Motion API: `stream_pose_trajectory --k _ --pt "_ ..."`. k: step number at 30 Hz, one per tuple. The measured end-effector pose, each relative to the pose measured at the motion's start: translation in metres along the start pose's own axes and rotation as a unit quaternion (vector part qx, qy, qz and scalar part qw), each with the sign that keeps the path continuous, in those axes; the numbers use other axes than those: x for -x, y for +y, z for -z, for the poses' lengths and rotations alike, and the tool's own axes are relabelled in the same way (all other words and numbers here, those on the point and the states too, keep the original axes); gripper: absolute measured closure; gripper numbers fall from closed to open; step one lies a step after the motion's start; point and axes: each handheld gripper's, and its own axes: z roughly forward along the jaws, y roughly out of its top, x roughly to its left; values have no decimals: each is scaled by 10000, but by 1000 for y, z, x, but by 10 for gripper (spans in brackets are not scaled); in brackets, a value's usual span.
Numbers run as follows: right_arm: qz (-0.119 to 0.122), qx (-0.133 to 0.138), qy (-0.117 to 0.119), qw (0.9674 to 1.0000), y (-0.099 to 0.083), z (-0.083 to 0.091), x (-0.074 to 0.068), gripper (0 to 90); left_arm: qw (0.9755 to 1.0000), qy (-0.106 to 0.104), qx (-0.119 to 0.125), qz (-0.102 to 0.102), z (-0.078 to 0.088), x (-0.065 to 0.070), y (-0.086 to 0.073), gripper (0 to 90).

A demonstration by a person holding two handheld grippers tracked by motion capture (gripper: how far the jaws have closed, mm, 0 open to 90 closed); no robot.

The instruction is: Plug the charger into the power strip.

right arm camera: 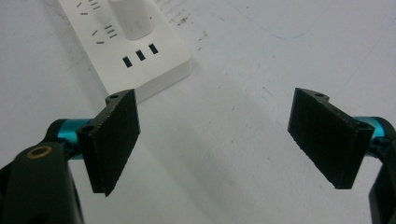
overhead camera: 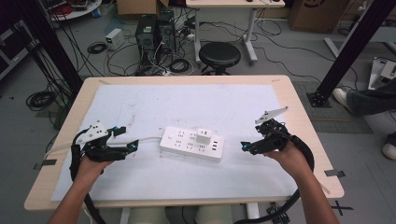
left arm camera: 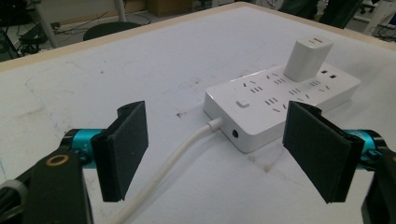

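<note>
Both your left tongs (overhead camera: pixel 133 146) and right tongs (overhead camera: pixel 244 146) stand apart, empty, flanking the power strip (overhead camera: pixel 191 143) mid-table. Pull the charger (overhead camera: pixel 203 136) without pinning the strip, and it likely lifts or skids.

Even, bright overhead light gives soft shadows on the table (overhead camera: pixel 140 102); both gripper views look slightly soft and grainy.

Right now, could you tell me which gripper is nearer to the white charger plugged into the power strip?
Right. The right gripper sits just off the strip's USB end, near the charger; the left gripper is off the cable end, farther away.
</note>
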Motion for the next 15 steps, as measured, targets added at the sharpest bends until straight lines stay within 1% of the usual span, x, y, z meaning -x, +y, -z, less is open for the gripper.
stream_pose_trajectory --k 5,6,7,8,9,10,11,12,14,15 --pt "3 -25 -44 10000 -3 0 0 162 10000 35 17 9 1 0 -1 224" --pt "-33 -23 -56 10000 -3 -1 -1 162 10000 39 14 12 2 0 -1 224" --pt "-5 -26 -68 10000 -4 -1 -1 162 10000 42 1 8 2 0 -1 224" --pt "-50 -45 -74 10000 -5 -2 -2 162 10000 53 7 9 2 0 -1 224" --pt "-21 -28 -85 10000 -6 -2 -1 163 10000 61 9 14 2 0 -1 224" --pt "-61 -33 -89 9999 -6 -2 -2 162 10000 72 13 39 2 0 -2 225" --pt "-38 -20 -92 9999 -7 -2 -1 163 10000 81 -3 27 2 -1 -2 224" --pt "-86 3 -89 9999 -8 -1 -2 162 9999 97 4 62 2 -1 -2 224" --pt "-86 27 -89 9999 -10 -1 -1 162 9999 129 12 70 2 -1 -3 224" --pt "-163 44 -103 9998 -13 0 1 162 9998 183 8 116 2 -2 -4 224"
